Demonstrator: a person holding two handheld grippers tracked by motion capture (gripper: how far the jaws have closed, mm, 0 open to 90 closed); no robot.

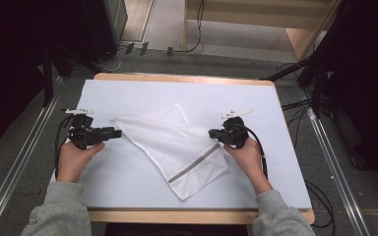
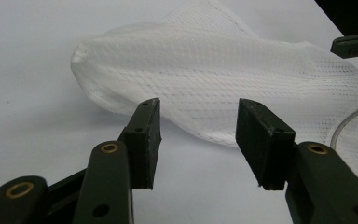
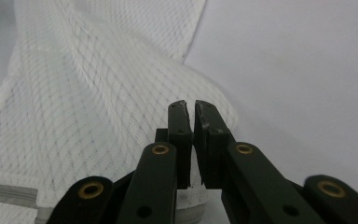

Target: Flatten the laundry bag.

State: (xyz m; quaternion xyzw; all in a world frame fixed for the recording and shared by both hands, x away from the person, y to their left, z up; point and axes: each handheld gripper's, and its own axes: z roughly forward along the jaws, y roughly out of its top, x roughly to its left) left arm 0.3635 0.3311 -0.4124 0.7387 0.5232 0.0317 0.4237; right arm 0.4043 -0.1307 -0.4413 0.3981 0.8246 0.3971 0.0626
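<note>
A white mesh laundry bag (image 1: 177,142) lies crumpled on the white table cover (image 1: 128,182), with a grey band (image 1: 197,164) along its near-right edge. My left gripper (image 1: 119,132) rests at the bag's left corner. In the left gripper view it (image 2: 199,103) is open, and the bag (image 2: 214,70) lies just beyond the tips with nothing between the jaws. My right gripper (image 1: 211,133) is at the bag's right edge. In the right gripper view it (image 3: 190,104) is shut on a fold of the mesh (image 3: 74,107). The right gripper's tip (image 2: 354,45) also shows far off in the left gripper view.
The wooden table's edge (image 1: 177,216) frames the white cover. Bare cover lies in front of and behind the bag. Cables (image 1: 320,196) trail over the floor at the right. Black stands (image 1: 320,73) and dark equipment flank the table's far corners.
</note>
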